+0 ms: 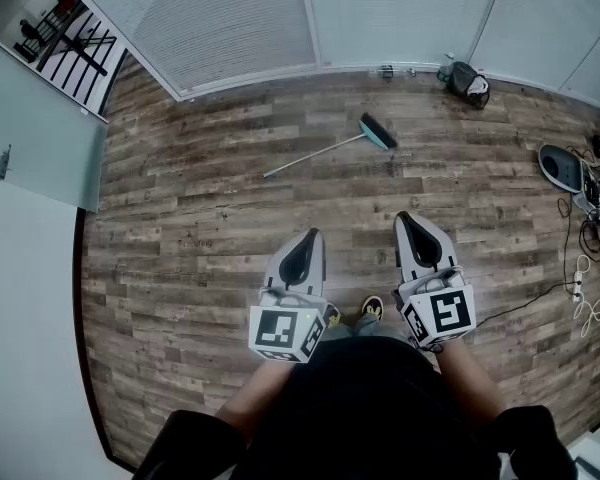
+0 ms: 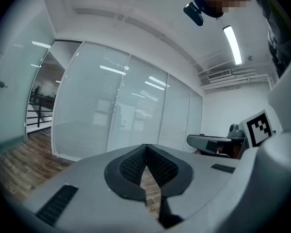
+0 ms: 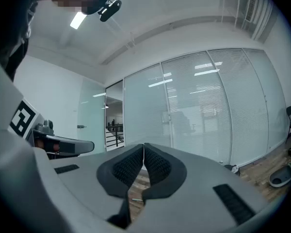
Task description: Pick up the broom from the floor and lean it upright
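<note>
upper middle of the head view: broom flat on the floor, head end toward the upper right, handle end toward the lower left, not touching the glass wall along the top edge. upper right, at the foot of that wall: a bag. right edge: a rounded device on the floor, with cables below it. upper left corner: a doorway with a railing behind it. lower middle: left gripper and right gripper side by side, well apart from the broom and below it in the frame, a shoe on the floor between them.
</note>
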`<state>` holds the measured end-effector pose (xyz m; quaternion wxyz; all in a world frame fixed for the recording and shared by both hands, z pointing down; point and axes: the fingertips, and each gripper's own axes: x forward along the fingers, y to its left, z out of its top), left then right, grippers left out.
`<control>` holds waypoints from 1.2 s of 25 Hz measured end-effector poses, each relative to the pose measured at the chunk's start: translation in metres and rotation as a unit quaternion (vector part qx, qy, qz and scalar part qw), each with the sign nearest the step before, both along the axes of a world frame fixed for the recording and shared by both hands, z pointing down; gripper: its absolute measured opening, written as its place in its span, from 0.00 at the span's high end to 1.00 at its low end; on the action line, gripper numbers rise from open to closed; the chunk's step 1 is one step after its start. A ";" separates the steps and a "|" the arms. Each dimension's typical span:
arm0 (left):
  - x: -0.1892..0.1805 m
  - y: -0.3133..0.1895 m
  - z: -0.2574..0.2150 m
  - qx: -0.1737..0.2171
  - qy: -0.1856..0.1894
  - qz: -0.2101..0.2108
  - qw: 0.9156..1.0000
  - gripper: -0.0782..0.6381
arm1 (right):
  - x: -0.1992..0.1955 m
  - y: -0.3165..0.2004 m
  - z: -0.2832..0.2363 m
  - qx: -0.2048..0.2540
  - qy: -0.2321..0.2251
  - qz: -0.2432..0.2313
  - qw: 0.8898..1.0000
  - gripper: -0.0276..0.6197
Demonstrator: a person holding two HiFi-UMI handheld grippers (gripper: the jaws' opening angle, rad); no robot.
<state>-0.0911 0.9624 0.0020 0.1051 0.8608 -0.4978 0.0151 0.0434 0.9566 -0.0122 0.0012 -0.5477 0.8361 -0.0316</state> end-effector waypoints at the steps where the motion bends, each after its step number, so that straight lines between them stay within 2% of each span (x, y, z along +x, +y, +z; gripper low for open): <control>1: -0.001 0.000 0.001 -0.001 0.001 0.001 1.000 0.86 | 0.001 0.000 0.001 -0.001 0.002 0.003 1.000 0.92; 12: -0.007 -0.011 0.008 -0.008 0.002 0.001 1.000 0.86 | 0.008 -0.007 0.007 -0.010 -0.008 0.018 1.000 0.92; 21: -0.043 -0.013 0.012 -0.001 -0.005 0.013 1.000 0.86 | -0.012 -0.015 0.011 -0.022 -0.008 0.028 0.999 0.92; 23: -0.054 -0.015 0.014 0.001 -0.006 0.008 1.000 0.86 | -0.020 -0.017 0.015 -0.022 0.007 0.027 0.999 0.92; 26: -0.071 -0.026 0.019 -0.012 0.018 0.002 1.000 0.86 | -0.031 -0.023 0.020 -0.021 0.034 0.030 0.999 0.92; 30: -0.080 -0.052 0.025 -0.021 0.029 0.000 0.999 0.86 | -0.029 -0.046 0.019 -0.013 0.039 0.043 0.998 0.92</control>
